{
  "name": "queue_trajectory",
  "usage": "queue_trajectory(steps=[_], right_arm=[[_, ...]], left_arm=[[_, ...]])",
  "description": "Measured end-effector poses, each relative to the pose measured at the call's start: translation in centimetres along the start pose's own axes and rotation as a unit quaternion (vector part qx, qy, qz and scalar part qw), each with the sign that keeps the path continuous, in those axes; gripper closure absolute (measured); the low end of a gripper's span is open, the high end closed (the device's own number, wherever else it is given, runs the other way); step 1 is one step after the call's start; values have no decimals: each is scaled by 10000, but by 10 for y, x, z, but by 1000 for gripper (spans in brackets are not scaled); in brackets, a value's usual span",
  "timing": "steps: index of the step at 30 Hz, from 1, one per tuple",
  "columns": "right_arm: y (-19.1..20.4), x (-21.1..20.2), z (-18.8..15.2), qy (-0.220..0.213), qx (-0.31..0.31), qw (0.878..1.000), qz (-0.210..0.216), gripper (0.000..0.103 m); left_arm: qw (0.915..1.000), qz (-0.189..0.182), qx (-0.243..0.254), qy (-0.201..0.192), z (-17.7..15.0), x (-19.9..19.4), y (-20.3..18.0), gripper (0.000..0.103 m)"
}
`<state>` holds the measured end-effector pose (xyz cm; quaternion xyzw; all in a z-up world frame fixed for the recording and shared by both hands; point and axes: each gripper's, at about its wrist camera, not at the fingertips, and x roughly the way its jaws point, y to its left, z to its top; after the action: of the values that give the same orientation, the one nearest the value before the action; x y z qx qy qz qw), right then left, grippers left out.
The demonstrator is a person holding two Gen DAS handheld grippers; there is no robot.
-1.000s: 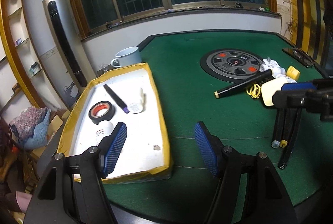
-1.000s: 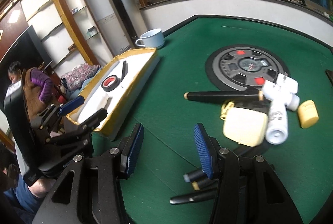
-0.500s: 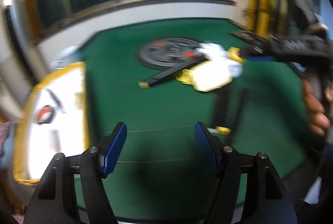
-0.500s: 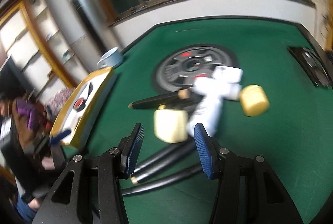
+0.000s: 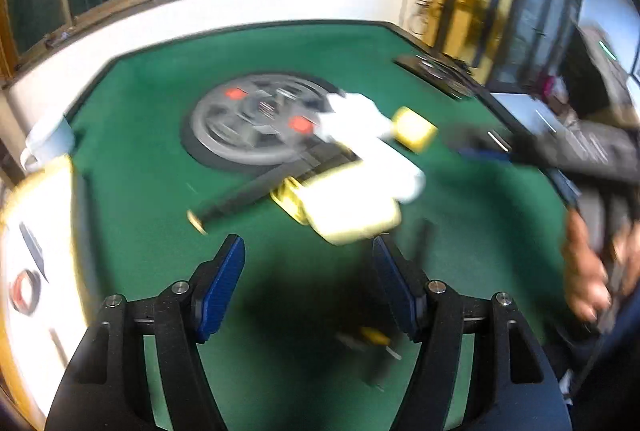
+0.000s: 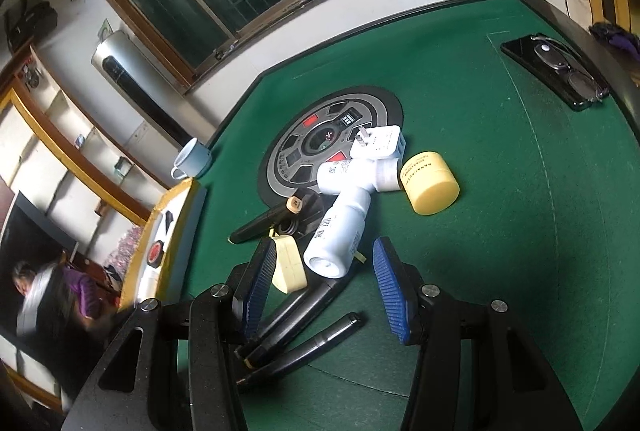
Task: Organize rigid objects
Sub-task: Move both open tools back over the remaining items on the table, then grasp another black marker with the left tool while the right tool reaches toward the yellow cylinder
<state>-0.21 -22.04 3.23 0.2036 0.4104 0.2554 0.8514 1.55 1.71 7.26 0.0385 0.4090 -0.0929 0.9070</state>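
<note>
**Spotter:** What's changed on your side?

**Operator:** I've swung both grippers off the tray end and onto the pile. A second ago my left gripper (image 5: 308, 271) looked down at the yellow-edged tray (image 5: 74, 215); now the tray sits at the far left of its view and the clutter is ahead. Its jaws stand apart with nothing between them.

**Spotter:** And the right?

**Operator:** My right gripper (image 6: 324, 279) has closed in on the heap. Its jaws are apart too, gripping nothing, but the end of the nearer white bottle (image 6: 338, 233) now lies between the pads without touching them. I'd judge that bottle the next pick.

**Spotter:** What's crowding it?

**Operator:** Plenty. A cream case (image 6: 288, 265) lies just beside the left pad, and black markers (image 6: 296, 335) run underneath the jaws. A second white bottle (image 6: 356, 175) lies across the first one's far end, touching a white plug adapter (image 6: 380, 145) and a yellow jar (image 6: 430, 183). Another black marker (image 6: 266, 221) lies to the left of the bottles.

**Spotter:** Anything to keep clear of?

**Operator:** A phone with glasses on it (image 6: 556, 71) sits well apart at the table edge, and a mug (image 6: 192, 159) stands near the tray. The left view is blurred, so I can't read detail there.
</note>
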Motion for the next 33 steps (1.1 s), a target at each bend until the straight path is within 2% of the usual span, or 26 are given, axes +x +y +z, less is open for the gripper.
queue_trajectory(steps=[1,4,9,12,13,14,15,16,17,19,20,23,26,29,31,33], right_arm=[[0,2,0,40,13,10000,28,57],[0,4,-1,123,47,9998,151,57],[1,6,-2,169,20,9997,152,57],[-1,6,-2,180,50,9997,126,57],[-2,6,-2,171,49,9998,108,57],[-2,6,-1,154,49,9998,78,57],[-3,6,-1,130,51,9999,47,57],[-3,6,-1,112,46,9999,24,57],[-3,5,-1,93,39,9999,-20,57],[-6,4,0,44,68,9999,-99,57],[-7,4,0,24,76,9999,-136,57],[-10,2,2,-43,89,9995,-292,57],[-15,-3,5,-153,115,9988,-448,57],[-21,-5,10,-275,61,9961,-841,57],[-23,0,15,-207,-80,9922,-1227,58],[-25,8,22,-16,-183,9917,-1273,58]], left_arm=[[9998,146,86,37,7,5,6,37],[9969,140,709,308,24,25,14,37],[9827,20,1640,861,37,63,2,37],[9751,86,1970,1016,39,81,-2,37],[9749,55,1968,1039,40,85,1,37],[9761,36,1926,1006,42,88,1,37],[9781,-39,1818,1012,41,90,5,48],[9800,-125,1677,1067,41,92,8,72],[9837,-184,1400,1116,42,93,13,73],[9883,-185,1076,1069,39,90,17,87],[9904,-249,819,1083,36,88,20,89],[9938,-218,99,1090,22,79,32,89],[9915,-399,-441,1158,-9,65,37,89],[9916,-281,-698,1055,-39,38,36,89],[9917,-233,-771,1001,-53,25,35,89],[9932,-144,-666,943,-59,21,31,89]])
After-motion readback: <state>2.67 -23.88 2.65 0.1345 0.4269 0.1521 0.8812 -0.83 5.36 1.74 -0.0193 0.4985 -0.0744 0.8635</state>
